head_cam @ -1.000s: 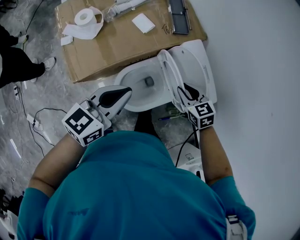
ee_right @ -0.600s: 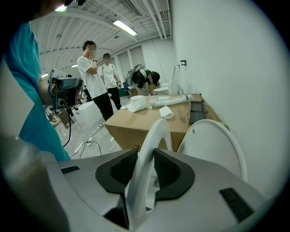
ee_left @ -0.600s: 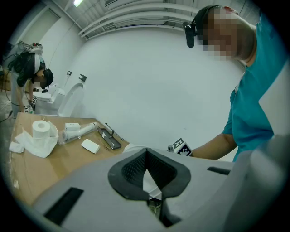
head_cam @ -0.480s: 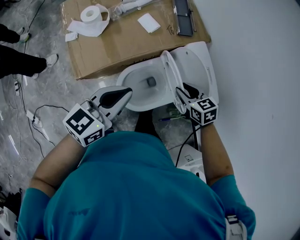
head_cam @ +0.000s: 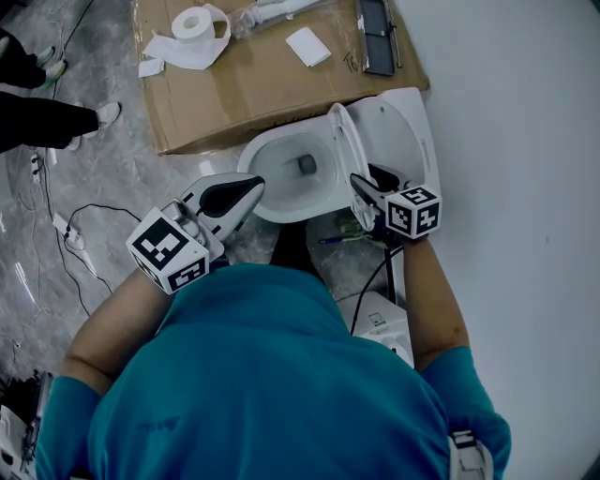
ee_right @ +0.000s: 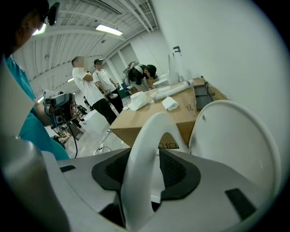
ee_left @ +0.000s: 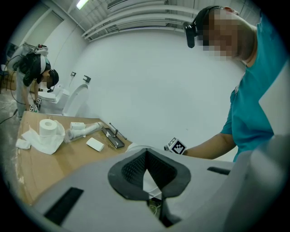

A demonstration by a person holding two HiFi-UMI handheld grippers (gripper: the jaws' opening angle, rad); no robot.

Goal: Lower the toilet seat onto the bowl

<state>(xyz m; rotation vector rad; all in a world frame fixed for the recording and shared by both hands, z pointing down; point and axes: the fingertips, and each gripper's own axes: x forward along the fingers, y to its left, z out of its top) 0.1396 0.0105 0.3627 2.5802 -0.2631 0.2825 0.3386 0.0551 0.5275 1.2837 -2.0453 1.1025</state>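
The white toilet bowl (head_cam: pixel 281 178) stands open, with its seat (head_cam: pixel 343 150) raised on edge and tilted over the bowl. The lid (head_cam: pixel 398 127) leans back toward the wall. My right gripper (head_cam: pixel 362 190) is at the seat's near rim. In the right gripper view the seat (ee_right: pixel 145 131) runs between the pads of that gripper (ee_right: pixel 145 156); its jaws have just been opening and a thin gap shows beside the right pad (ee_right: pixel 174 170). My left gripper (head_cam: pixel 251 186) hovers at the bowl's near left edge, and in its own view it (ee_left: pixel 146 155) is shut on nothing.
A flattened cardboard sheet (head_cam: pixel 244 89) lies beyond the bowl with a toilet paper roll (head_cam: pixel 194 23), a pipe and small parts on it. Cables (head_cam: pixel 75 239) trail on the floor at the left. A person's legs (head_cam: pixel 42 117) stand at the far left. The white wall (head_cam: pixel 525 141) is close on the right.
My right gripper has rolled, its marker cube turning, and its jaws have spread around the seat's rim. The seat keeps its tilt. The left gripper has hardly shifted.
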